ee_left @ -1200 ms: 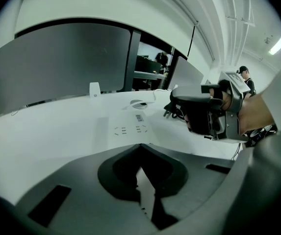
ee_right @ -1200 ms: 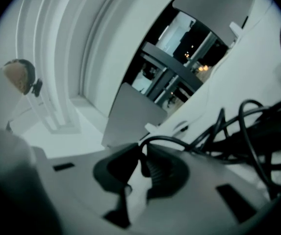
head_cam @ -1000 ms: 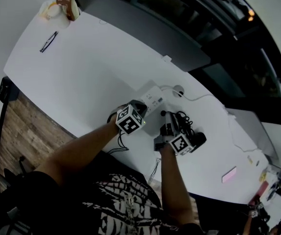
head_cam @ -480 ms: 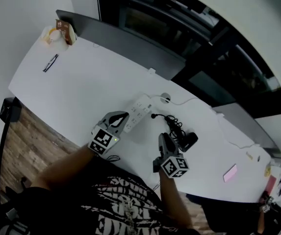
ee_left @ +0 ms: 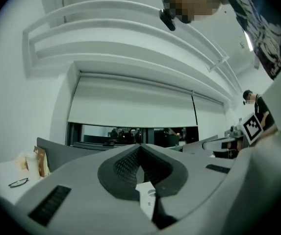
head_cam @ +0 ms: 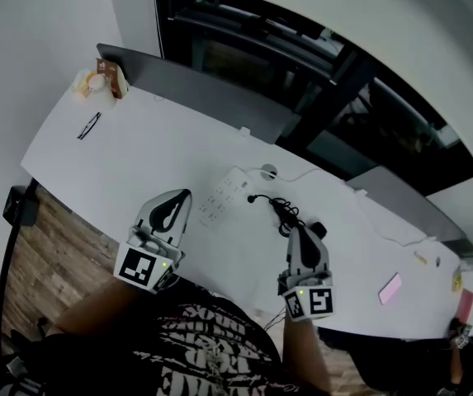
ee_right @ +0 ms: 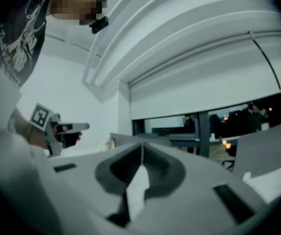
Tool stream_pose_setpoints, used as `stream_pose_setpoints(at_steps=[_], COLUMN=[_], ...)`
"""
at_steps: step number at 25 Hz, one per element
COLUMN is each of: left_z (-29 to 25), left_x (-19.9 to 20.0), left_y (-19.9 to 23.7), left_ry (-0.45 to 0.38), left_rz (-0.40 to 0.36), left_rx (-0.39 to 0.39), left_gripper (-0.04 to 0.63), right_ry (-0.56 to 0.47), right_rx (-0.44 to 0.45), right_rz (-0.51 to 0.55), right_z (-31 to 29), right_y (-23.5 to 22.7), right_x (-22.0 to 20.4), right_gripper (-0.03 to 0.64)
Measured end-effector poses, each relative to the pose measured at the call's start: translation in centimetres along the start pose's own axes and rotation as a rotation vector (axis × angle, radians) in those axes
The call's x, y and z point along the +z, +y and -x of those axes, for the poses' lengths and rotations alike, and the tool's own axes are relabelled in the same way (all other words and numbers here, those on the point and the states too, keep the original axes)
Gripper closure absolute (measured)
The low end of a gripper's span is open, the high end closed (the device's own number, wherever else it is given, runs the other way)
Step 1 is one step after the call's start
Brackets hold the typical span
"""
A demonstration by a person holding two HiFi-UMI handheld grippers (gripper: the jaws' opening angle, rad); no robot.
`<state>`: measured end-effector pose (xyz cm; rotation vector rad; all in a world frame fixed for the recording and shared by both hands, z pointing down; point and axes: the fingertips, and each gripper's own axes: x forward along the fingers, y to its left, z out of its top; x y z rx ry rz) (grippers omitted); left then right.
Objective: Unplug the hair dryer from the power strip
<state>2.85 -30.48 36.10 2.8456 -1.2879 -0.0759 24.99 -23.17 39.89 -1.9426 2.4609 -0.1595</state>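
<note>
Plug [head_cam: 253,198] lies just beside power strip [head_cam: 222,196] on worktop [head_cam: 137,151]; left gripper [head_cam: 182,196] clenched empty, right gripper [head_cam: 303,232] just closed, empty.

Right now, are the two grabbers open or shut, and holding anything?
Left gripper: shut, holding nothing.
Right gripper: shut, jaws just closed, holding nothing.

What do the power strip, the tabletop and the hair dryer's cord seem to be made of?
Power strip: probably hard plastic, matte white, moulded socket holes.
Tabletop: likely laminate, smooth plain white, no grain.
Cord: likely rubber-sheathed, black, lying in loose loops.
</note>
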Motion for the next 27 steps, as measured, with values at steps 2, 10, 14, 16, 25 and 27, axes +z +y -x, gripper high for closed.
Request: stream_pose_setpoints(at_steps=[2, 10, 14, 16, 25, 27], left_z=[0.5, 3.1, 3.9, 4.1, 4.9, 5.0], left_x=[1.5, 4.1, 4.6, 5.0, 5.5, 5.5], left_y=[-0.3, -1.5, -2.0, -2.2, -2.6, -2.9], left_ry=[-0.028, -0.064, -0.070, -0.074, -0.052, -0.048], left_rz=[0.001, -0.080, -0.100, -0.111, -0.141, -0.145], left_rx=[0.003, 0.038, 0.057, 0.063, 0.067, 0.066], left_gripper=[0.569, 0.569, 0.569, 0.569, 0.569, 0.569], right_ry=[-0.010, -0.032, -0.056, -0.063, -0.074, -0.084], right_rx=[0.004, 0.040, 0.061, 0.068, 0.070, 0.069], right_rz=[0.015, 0.020, 0.018, 0.017, 0.005, 0.000], right_z=[0.6, 2.1, 2.6, 2.8, 2.9, 3.2], right_y=[0.3, 1.4, 1.7, 1.8, 1.8, 1.5], right_x=[0.6, 1.3, 1.8, 1.9, 2.3, 2.6], right_gripper=[0.580, 0.581, 0.581, 0.581, 0.581, 0.581])
